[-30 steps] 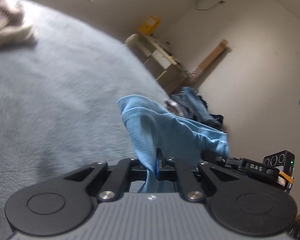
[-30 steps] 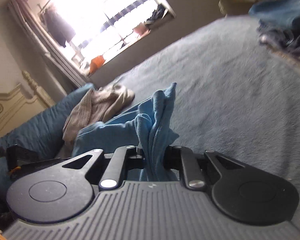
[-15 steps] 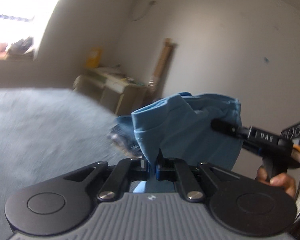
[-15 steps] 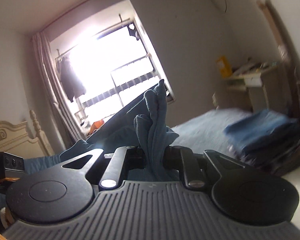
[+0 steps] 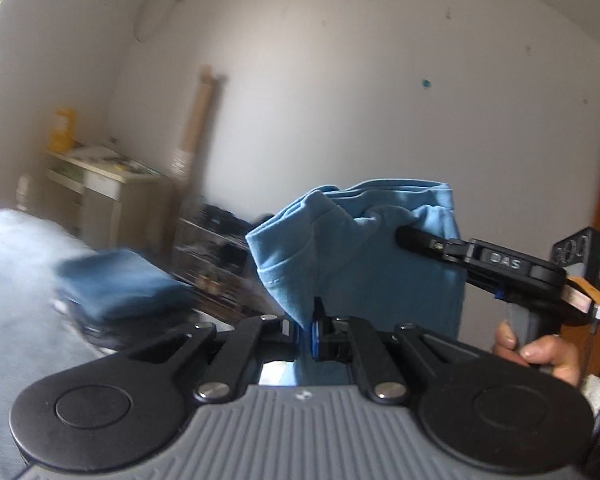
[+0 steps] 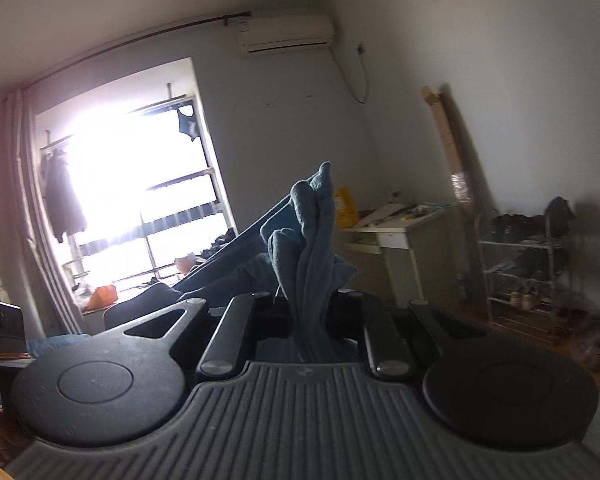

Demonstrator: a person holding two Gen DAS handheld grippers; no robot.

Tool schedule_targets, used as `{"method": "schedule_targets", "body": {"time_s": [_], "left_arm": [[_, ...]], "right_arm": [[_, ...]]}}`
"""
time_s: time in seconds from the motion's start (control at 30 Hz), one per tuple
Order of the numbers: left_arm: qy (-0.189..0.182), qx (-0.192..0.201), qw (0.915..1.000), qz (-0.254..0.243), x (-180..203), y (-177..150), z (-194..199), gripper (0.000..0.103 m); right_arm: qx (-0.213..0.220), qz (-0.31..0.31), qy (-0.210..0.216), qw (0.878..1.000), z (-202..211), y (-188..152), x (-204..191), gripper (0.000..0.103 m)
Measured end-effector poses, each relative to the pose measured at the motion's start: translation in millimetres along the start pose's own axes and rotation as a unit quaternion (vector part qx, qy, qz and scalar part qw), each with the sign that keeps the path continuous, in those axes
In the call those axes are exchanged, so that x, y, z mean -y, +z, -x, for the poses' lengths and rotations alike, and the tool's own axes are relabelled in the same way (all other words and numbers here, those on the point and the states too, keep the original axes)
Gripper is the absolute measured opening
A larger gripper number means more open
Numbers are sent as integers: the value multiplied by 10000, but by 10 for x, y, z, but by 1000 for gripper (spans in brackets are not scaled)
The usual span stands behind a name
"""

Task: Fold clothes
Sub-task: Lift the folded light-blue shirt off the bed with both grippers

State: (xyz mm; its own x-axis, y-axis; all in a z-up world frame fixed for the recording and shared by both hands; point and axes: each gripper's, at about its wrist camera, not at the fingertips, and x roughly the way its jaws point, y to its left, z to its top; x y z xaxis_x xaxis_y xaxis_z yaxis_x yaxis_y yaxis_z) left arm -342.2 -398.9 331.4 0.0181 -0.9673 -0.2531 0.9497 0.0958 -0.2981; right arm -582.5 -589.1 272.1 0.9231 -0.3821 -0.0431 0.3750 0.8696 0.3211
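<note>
A light blue garment [image 5: 364, 248] hangs in the air between both grippers. My left gripper [image 5: 306, 326] is shut on one edge of it, low in the left wrist view. My right gripper [image 5: 404, 236] reaches in from the right there, shut on a bunched corner, with a hand [image 5: 540, 354] on its handle. In the right wrist view the same garment [image 6: 312, 248] stands up in folds from my right gripper [image 6: 310, 312], dark against the window. The cloth stretches away to the left there. How far the garment hangs down is hidden.
A stack of folded blue clothes [image 5: 116, 284] lies on the grey-blue bed [image 5: 8, 300] at left. Behind stand a cream desk [image 6: 392, 248], a wire shoe rack [image 6: 528, 272], a leaning wooden plank [image 5: 196, 128] and a bright window [image 6: 132, 200].
Both grippers rose off the bed with the blue garment and swung toward the wall side of the room. The bed surface dropped out of most of both views.
</note>
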Motion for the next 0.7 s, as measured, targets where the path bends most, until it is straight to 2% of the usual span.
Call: {"method": "schedule_targets", "body": {"time_s": [0.2,0.33,0.5,0.7], "left_arm": [[-322,-434,9981,288,-23,-355,-592,6],[-375,-669,9943,736,-358,-606,-1036,6],[-175,-898,9886,1197,-876,-940,-1485,5],[291,-1259,9762,1740,-1644,-1270,-1997,5]], "right_arm": [[-443,13,-384,9983,-137,-214,646,11],[-828,65,-518,9952,-505,-384,1008,11],[-1450,126,-649,9872,-1284,-603,1351,11],[-2381,518,-888,9658,-2291,-1048,1478,11]]}}
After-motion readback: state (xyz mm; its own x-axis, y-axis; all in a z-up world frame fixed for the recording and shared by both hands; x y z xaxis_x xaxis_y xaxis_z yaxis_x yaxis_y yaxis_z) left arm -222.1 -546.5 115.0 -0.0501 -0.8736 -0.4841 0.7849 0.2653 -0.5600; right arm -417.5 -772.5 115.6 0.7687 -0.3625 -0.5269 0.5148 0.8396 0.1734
